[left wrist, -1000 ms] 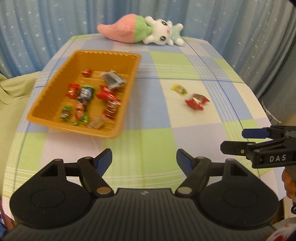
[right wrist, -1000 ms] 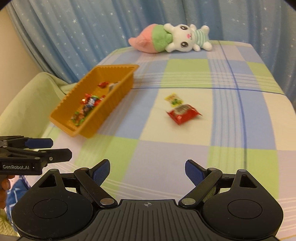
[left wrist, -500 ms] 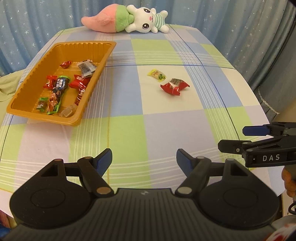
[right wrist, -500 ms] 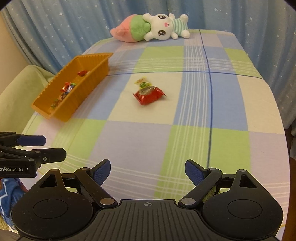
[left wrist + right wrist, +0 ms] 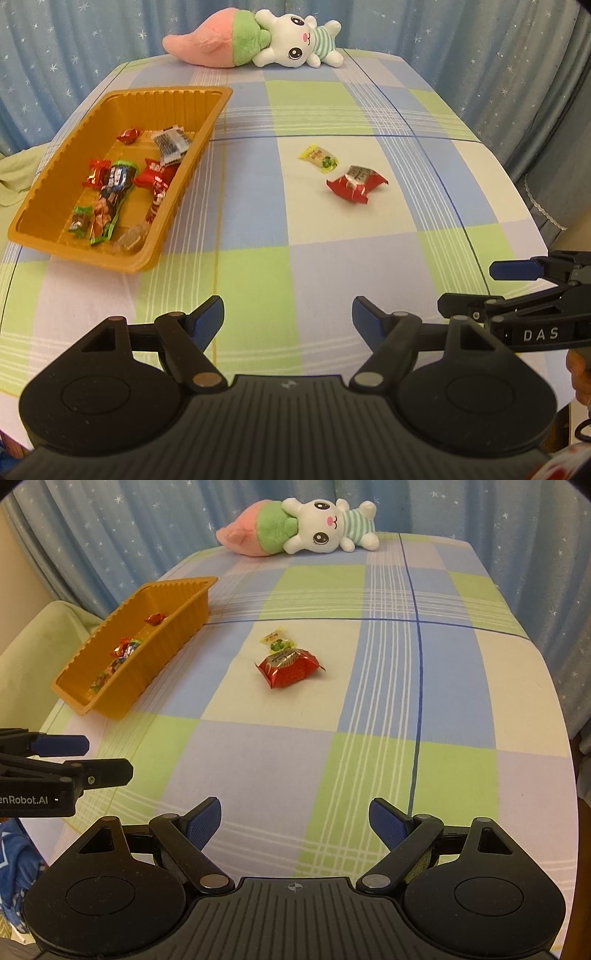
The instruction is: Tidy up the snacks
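Now, vs a sec ago, both your grippers sit lower and closer over the near edge of the table, and the blur on the snacks is gone, so the view has steadied. That reads as an approach w/ nothing picked up yet: two snacks are left outside the tray.

Left to right: the orange tray (image 5: 122,266) sits on the left side of the table, w/ approx. eight wrapped snacks already in it. Your left gripper (image 5: 288,317) hangs over the near edge, jaws wide, nothing between them. Mid-table, well apart from the tray, lie the yellow-green candy (image 5: 318,158) and, just beside it, the red packet (image 5: 357,183); in the right wrist view the two look like they're touching or overlapping, can't tell which. Your right gripper (image 5: 294,821) is also spread wide and empty, pointed roughly at the red packet (image 5: 290,666). It looks the better placed of the two for that grab.

Surface: a table under a checked cloth (image 5: 332,266), blue, green and cream squares, flat w/ no obvious wrinkles. At the far edge lies a plush rabbit (image 5: 258,42) on its side, not part of the job. Behind it hang blue curtains (image 5: 74,48) w/ small stars; a pale green cushion (image 5: 33,642) shows left of the table.
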{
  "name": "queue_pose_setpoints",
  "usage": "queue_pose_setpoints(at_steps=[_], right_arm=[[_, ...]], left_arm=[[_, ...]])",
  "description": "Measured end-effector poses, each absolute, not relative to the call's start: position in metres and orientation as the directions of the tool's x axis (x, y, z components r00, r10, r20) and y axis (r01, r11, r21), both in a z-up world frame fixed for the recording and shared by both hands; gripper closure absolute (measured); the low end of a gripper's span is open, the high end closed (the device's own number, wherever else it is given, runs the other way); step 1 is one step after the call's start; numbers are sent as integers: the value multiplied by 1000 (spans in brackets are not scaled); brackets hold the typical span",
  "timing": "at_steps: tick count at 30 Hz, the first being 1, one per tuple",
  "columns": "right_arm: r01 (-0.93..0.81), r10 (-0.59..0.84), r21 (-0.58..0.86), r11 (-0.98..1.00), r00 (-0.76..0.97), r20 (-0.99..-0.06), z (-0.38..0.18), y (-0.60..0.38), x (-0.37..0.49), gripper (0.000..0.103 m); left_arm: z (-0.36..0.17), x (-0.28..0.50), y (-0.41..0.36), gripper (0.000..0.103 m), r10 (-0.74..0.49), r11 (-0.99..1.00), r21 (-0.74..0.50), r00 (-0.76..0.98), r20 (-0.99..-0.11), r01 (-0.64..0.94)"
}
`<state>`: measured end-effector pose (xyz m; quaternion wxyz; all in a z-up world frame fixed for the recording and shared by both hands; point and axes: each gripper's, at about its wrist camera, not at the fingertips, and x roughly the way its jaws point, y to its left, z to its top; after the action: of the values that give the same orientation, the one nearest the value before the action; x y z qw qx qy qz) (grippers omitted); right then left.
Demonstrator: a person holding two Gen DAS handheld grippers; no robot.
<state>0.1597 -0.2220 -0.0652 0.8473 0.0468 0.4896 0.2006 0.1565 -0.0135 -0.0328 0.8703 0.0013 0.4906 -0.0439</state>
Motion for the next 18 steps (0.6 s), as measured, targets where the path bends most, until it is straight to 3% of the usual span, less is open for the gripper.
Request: queue_pose_setpoints(at_steps=[18], right_arm=[[-229, 356, 278, 933, 464, -811, -69, -207, 204, 16]], left_arm=[[-42, 216, -5, 28, -103, 991, -42, 511, -853, 130]])
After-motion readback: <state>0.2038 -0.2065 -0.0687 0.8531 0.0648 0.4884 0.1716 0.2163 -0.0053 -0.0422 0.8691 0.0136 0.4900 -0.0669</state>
